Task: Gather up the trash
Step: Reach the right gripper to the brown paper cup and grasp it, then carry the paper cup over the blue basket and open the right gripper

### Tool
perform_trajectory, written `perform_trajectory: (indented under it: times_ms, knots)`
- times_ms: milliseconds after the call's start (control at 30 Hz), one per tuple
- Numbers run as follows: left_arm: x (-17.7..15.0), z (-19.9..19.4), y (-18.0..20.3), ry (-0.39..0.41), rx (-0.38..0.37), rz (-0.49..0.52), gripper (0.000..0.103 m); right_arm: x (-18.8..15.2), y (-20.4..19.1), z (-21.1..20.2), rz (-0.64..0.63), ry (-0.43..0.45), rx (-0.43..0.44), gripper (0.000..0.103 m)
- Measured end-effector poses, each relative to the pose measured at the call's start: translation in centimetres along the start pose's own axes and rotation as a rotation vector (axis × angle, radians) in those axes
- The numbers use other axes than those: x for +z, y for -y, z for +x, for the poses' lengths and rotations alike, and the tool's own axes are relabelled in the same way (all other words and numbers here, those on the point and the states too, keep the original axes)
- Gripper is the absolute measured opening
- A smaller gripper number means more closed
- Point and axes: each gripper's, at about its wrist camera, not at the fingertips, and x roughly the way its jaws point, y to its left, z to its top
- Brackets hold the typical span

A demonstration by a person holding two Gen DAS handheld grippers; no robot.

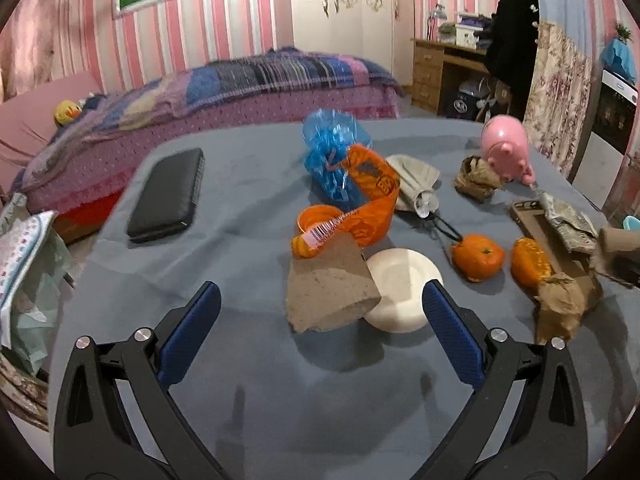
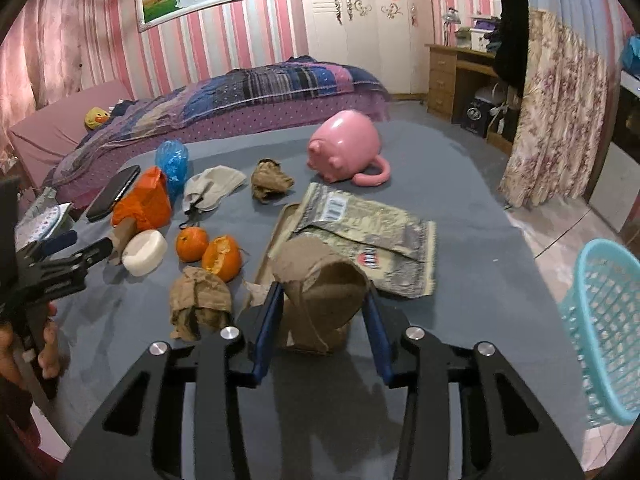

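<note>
While the right tool (image 2: 322,300) pinches a cardboard tube (image 2: 320,280), the left tool (image 1: 320,312) tilts down, wide open.

We look from two fisheye cameras, each riding on a hand-held gripper and facing forward and downward along its fingers, low and close over the grey tabletop (image 1: 248,200). Our left view sits toward the tabletop's left side, our right view toward its right, beside a turquoise basket (image 2: 604,332). Both share the white round dish (image 1: 404,292), the oranges (image 2: 193,243), the pink pig (image 2: 345,145) and the bed (image 2: 256,92) behind.
</note>
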Motion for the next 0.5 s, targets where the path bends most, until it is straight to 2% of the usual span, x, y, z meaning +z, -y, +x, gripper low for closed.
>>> perform_trajectory:
  times_ms: [67,100,133,233,333,500]
  knots:
    - [0.1,1.0,-0.1,-0.033,-0.024,-0.006,0.072,0.0,0.6,-0.3,0.014,0.004,-0.003,0.04]
    - [0.1,1.4,-0.2,-0.055,-0.043,-0.015,0.055,-0.1,0.9,-0.4,0.018,0.005,-0.006,0.04]
    - [0.1,1.6,-0.3,-0.066,-0.058,-0.023,0.043,-0.1,1.1,-0.5,0.021,0.007,-0.01,0.04]
    - [-0.3,0.8,-0.7,-0.062,-0.077,-0.043,0.034,-0.1,1.6,-0.9,0.033,0.016,-0.012,0.04]
    - [-1.2,-1.0,-1.1,-0.031,-0.053,-0.015,0.023,-0.2,1.9,-1.5,0.039,0.027,-0.016,0.04]
    - [-1.7,-3.6,-1.7,-0.004,-0.022,0.002,0.02,-0.3,2.7,-2.0,0.052,0.042,-0.022,0.04]
